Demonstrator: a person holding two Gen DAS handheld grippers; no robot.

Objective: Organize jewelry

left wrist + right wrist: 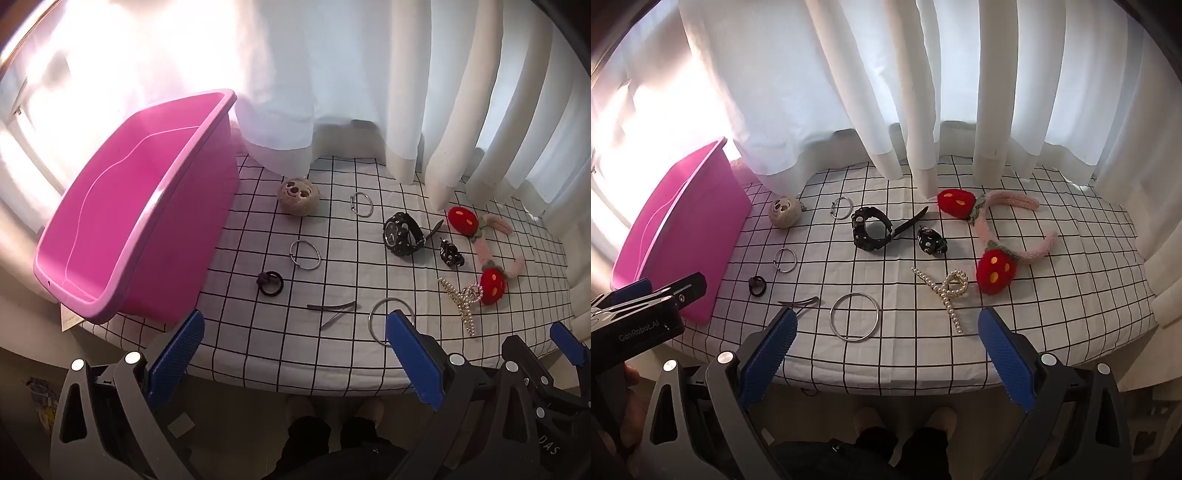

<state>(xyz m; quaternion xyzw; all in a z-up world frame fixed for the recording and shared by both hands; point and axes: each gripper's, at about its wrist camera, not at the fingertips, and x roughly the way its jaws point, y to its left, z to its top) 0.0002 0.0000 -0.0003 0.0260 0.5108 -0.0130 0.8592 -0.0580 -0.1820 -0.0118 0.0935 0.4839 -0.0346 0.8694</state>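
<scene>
1. Sitting on the far left of the bench (923, 354) is a pink tub (110, 206), and nothing can be seen inside it.
2. Both grippers hang over the near edge. The left gripper (295, 354) has its blue fingers (177, 354) wide apart, holding nothing.
3. The right gripper (886, 354) has its fingers (1008, 362) wide apart too, with nothing between them.
4. A big silver ring (854, 317) lies near, with a pearl hair clip (945, 291) to its right.
5. A black watch (870, 229) lies in the middle, with a strawberry headband (997, 236) to its right.
6. Two small silver rings (304, 254), a black hair tie (270, 282), hairpins (332, 310) and a round plush face (297, 195) lie closer to the tub.
</scene>
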